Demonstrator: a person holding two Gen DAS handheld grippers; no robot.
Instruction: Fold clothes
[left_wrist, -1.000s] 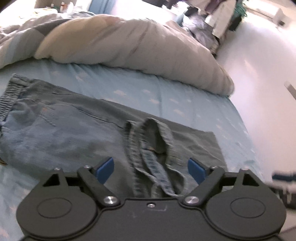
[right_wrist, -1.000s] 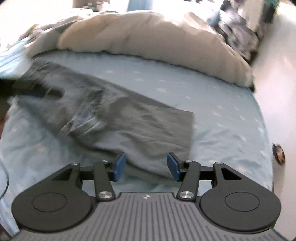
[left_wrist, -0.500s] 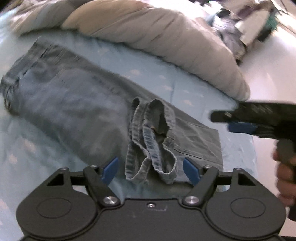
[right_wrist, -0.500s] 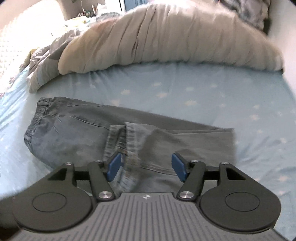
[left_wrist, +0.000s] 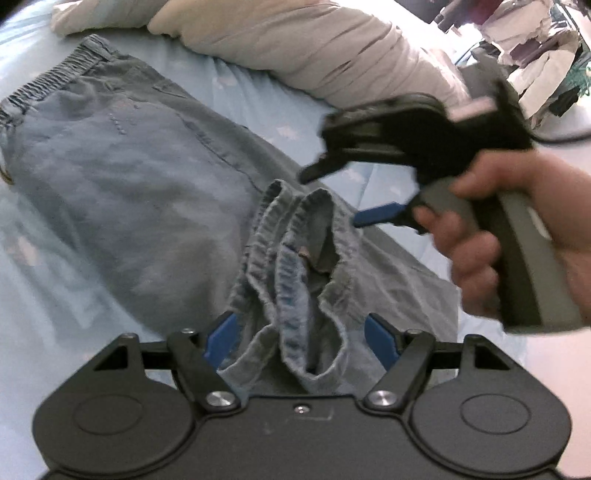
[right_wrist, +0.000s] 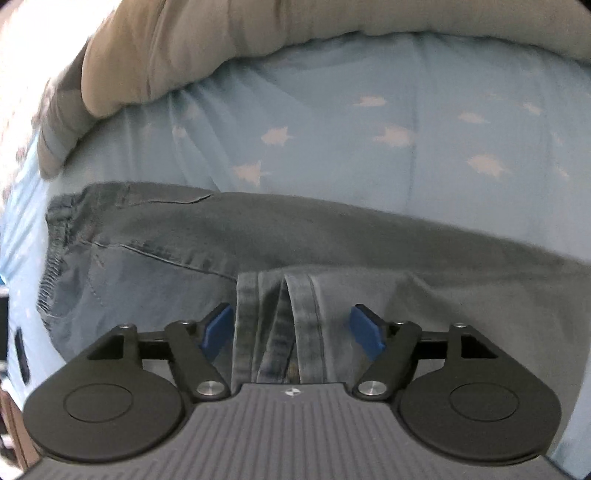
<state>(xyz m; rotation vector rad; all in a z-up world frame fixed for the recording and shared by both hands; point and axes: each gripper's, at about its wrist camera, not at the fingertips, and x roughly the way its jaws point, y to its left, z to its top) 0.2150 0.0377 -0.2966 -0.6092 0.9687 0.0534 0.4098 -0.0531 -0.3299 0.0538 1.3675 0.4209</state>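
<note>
Only our left wrist view shows the right gripper (left_wrist: 373, 214) from outside, gripped in our right hand (left_wrist: 517, 236) above the jeans (left_wrist: 122, 177); the right wrist view shows more of the star-printed blue sheet (right_wrist: 332, 129) and the beige duvet (right_wrist: 184, 55). The jeans lie folded on the sheet (hems (left_wrist: 295, 280) doubled back). Both the left gripper (left_wrist: 301, 341) and the right are spread wide, straddling the hem bundle (right_wrist: 277, 325) without clamping it.

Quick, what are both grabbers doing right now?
Left gripper: open, the folded grey-blue denim jeans' hems lie between its fingers, ungripped.
Right gripper: open, likewise straddling the hems.
</note>
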